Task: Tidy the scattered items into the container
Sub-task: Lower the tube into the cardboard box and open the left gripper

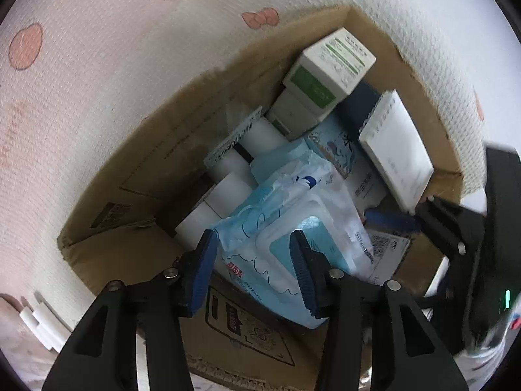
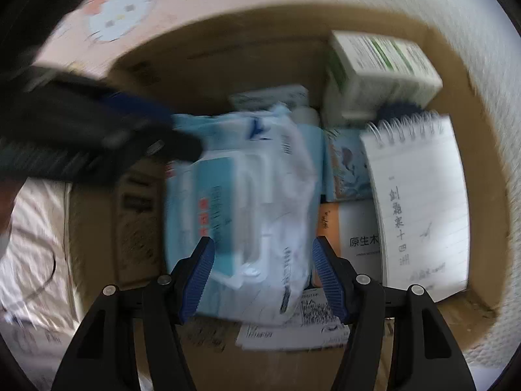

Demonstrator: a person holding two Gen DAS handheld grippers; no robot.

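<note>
Both grippers point steeply down into the cardboard box point(image 1: 140, 176), which sits on a pale quilted cover printed with pink cartoon shapes. The left gripper point(image 1: 254, 264) has the blue-and-white wet wipes pack point(image 1: 293, 215) between its blue pads; whether the pads press on it cannot be told. The right gripper point(image 2: 263, 273) straddles the other end of the same pack (this view is blurred), its jaws about half open, and contact cannot be told either. The pack lies on top of the items already in the box: a green-and-white carton point(image 1: 329, 68) against the far wall, a spiral notepad point(image 1: 397, 150) leaning on the side wall, and white foam pieces point(image 1: 228, 189).
</note>
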